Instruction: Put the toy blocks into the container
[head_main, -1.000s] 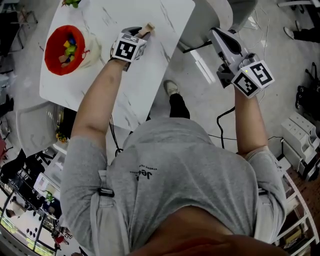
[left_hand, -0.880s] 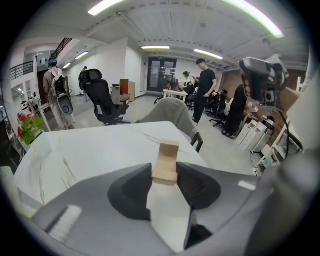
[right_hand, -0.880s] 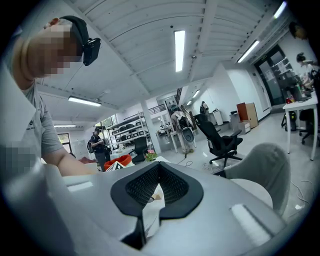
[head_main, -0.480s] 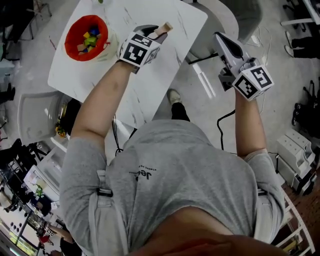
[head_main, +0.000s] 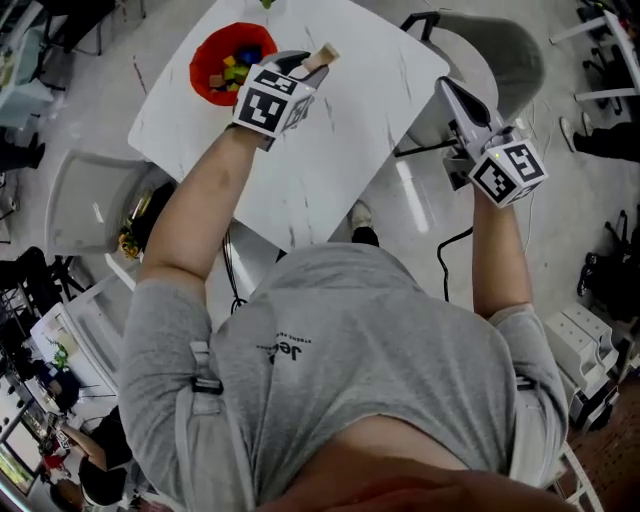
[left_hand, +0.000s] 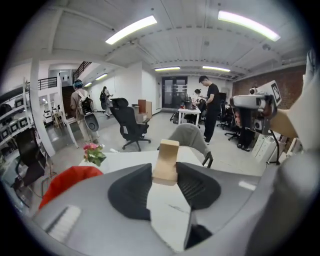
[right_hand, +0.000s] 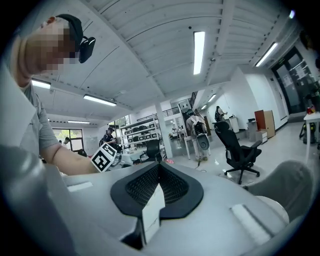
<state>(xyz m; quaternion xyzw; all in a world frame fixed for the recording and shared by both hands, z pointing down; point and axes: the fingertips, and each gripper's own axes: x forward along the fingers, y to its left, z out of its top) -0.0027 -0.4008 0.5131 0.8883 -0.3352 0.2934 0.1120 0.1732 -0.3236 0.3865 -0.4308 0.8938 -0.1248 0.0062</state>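
My left gripper (head_main: 297, 66) is pinching a wooden block (left_hand: 166, 157) by its flat sides, low down; it is looking light, rigid and smooth. The red container (head_main: 203, 72) is sitting at nine o'clock of it. My right gripper (right_hand: 159, 169) is hanging pressed together, empty.

The bench (head_main: 330, 150) is white with thin grey veins like marble, and it has rounded corners. Near its far left corner stands a red container (head_main: 232, 62), round and open at the top, with small coloured toy blocks (head_main: 236, 66) inside it. Close to the container, at the far edge of the bench, stands a small bunch of flowers (left_hand: 94, 152) with pink blossoms and green leaves.
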